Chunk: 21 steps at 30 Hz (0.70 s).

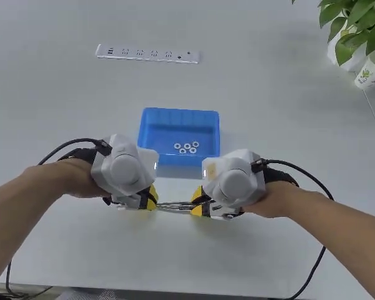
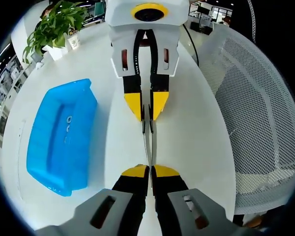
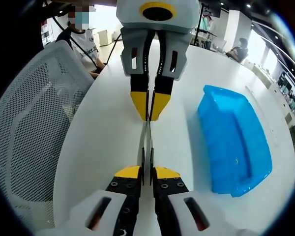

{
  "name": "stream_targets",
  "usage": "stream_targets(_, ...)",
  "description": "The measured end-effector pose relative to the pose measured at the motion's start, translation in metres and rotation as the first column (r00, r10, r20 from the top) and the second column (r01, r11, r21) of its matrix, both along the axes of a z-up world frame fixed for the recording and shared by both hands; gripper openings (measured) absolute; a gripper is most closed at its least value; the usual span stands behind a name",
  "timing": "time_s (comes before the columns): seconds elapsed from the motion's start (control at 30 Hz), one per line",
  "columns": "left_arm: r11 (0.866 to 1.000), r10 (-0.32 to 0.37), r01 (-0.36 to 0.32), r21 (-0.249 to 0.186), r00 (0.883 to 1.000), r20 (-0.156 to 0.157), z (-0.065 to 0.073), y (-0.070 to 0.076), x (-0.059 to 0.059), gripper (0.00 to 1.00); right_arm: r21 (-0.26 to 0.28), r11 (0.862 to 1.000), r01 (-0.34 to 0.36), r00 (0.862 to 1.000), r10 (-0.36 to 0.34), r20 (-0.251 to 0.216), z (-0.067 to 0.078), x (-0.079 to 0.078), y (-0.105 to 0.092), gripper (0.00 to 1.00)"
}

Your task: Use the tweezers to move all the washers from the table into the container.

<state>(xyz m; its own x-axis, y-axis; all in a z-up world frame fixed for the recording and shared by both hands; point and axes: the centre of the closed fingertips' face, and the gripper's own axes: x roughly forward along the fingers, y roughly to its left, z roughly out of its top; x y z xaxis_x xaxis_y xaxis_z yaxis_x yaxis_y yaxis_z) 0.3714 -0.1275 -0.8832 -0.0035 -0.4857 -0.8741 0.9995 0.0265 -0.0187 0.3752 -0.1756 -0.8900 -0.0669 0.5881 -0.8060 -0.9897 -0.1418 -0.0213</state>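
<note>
Nearest the headset camera, the person's left hand (image 1: 75,178) and right hand (image 1: 281,200) each hold a gripper low over the white bench (image 1: 62,112). The left gripper (image 1: 150,197) and right gripper (image 1: 197,209) face each other tip to tip, with the thin metal tweezers (image 1: 175,205) bridging the gap between their yellow tips. Just beyond them sits the blue container (image 1: 179,119), with a cluster of washers (image 1: 186,147) lying inside on its floor. A white power strip (image 1: 147,54) lies well beyond it, and a potted plant (image 1: 356,28) stands at the far right corner.

In the left gripper view, the left gripper (image 2: 150,171) is closed on one end of the tweezers (image 2: 148,145). The right gripper (image 2: 147,105) comes in from the top and pinches the other end. The container (image 2: 44,162) lies off to the left of both, apart from them, with washers (image 2: 69,120) showing as small rings inside. A mesh chair (image 2: 255,123) stands to the right.

In the right gripper view, the right gripper (image 3: 146,172) is clamped on the tweezers (image 3: 146,142), and the left gripper (image 3: 150,105) opposite is closed on their far end. The container (image 3: 226,123) sits to the right, and the mesh chair (image 3: 34,123) to the left.
</note>
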Motion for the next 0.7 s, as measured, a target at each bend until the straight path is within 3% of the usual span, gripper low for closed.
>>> stream_targets(0.5,1.000,0.020,-0.020,0.001,1.000,0.007,0.003,0.006,0.000,0.16,-0.014,1.000,0.017,1.000,-0.017,0.009,0.004,0.002,-0.006,0.20)
stream_targets(0.63,0.998,0.056,-0.056,-0.005,0.998,0.011,0.008,0.014,0.002,0.20,-0.001,0.998,0.056,0.998,-0.056,0.012,0.011,0.007,-0.013,0.25)
stream_targets(0.7,0.995,0.093,-0.093,-0.030,0.996,0.010,0.014,0.016,0.004,0.23,0.003,0.997,0.080,0.997,-0.080,0.013,0.016,0.009,-0.017,0.29)
